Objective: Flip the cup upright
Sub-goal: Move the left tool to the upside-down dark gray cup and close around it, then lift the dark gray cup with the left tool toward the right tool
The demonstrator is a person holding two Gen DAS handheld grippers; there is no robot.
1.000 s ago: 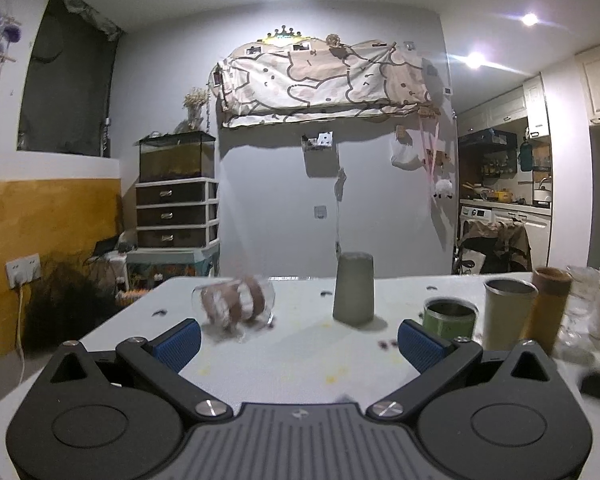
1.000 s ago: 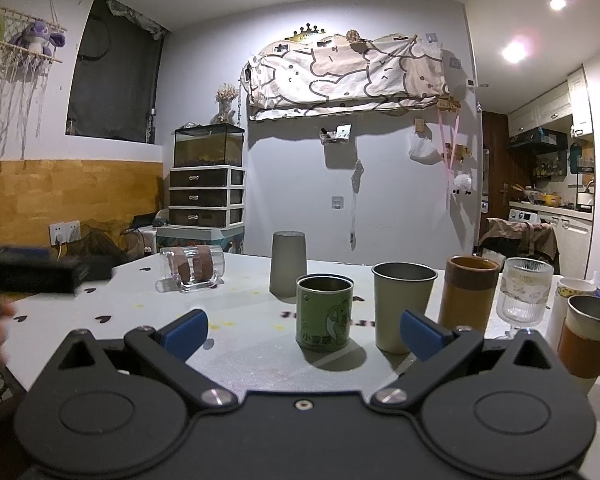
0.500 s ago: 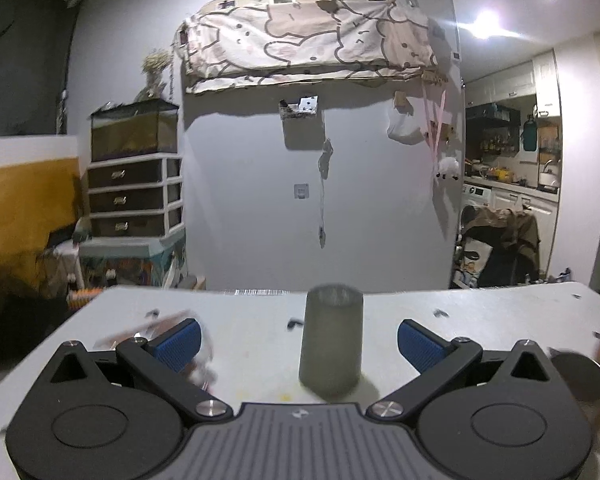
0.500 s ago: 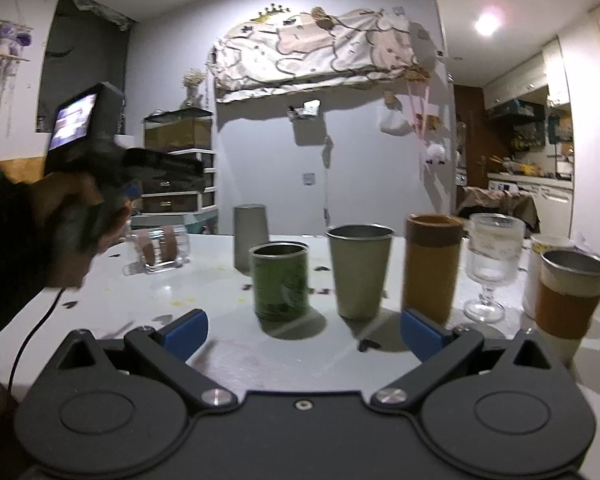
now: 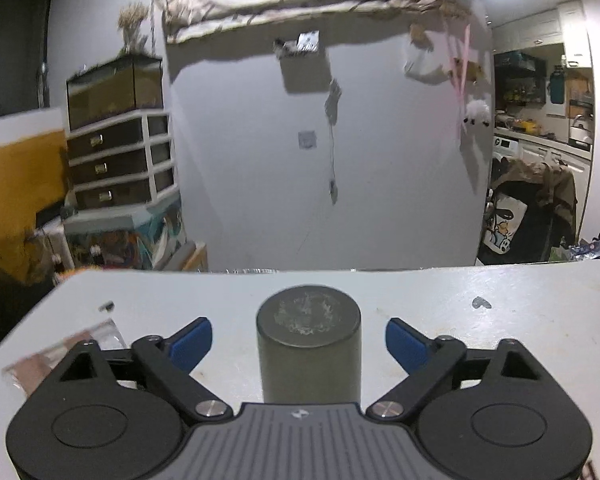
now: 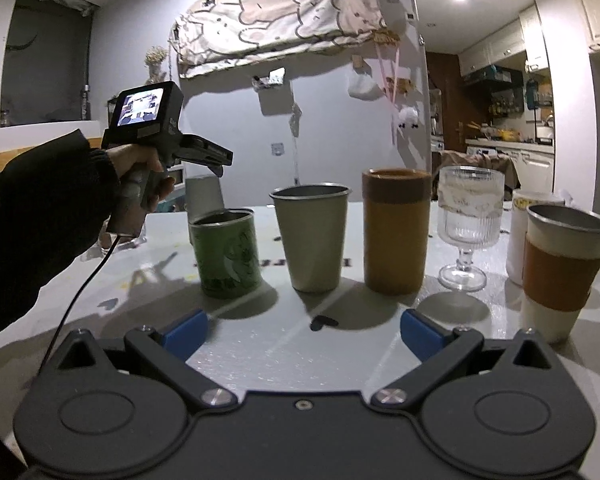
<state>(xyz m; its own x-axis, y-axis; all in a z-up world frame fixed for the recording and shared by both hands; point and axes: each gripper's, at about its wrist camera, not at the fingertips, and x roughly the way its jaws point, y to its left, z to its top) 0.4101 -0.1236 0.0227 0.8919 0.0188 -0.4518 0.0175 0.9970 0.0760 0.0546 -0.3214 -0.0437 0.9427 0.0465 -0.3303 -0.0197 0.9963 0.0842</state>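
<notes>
A dark grey cup (image 5: 309, 348) stands upside down on the white table (image 5: 500, 320), its scuffed base up. My left gripper (image 5: 299, 344) is open, its blue pads on either side of the cup, not touching it. In the right wrist view the same cup (image 6: 203, 196) shows partly behind a green can, with the left gripper's body (image 6: 168, 140) held over it. My right gripper (image 6: 302, 330) is open and empty, low over the table in front of a row of cups.
A clear glass with brown bands (image 5: 60, 352) lies on its side left of the grey cup. In the right wrist view stand a green can (image 6: 226, 252), a steel cup (image 6: 310, 236), an ochre tumbler (image 6: 396, 232), a ribbed goblet (image 6: 468, 224) and a sleeved cup (image 6: 560, 268).
My left gripper has moved forward and down onto the upside-down grey cup, which now sits between its open fingers. My right gripper has shifted a little closer to the row of cups.
</notes>
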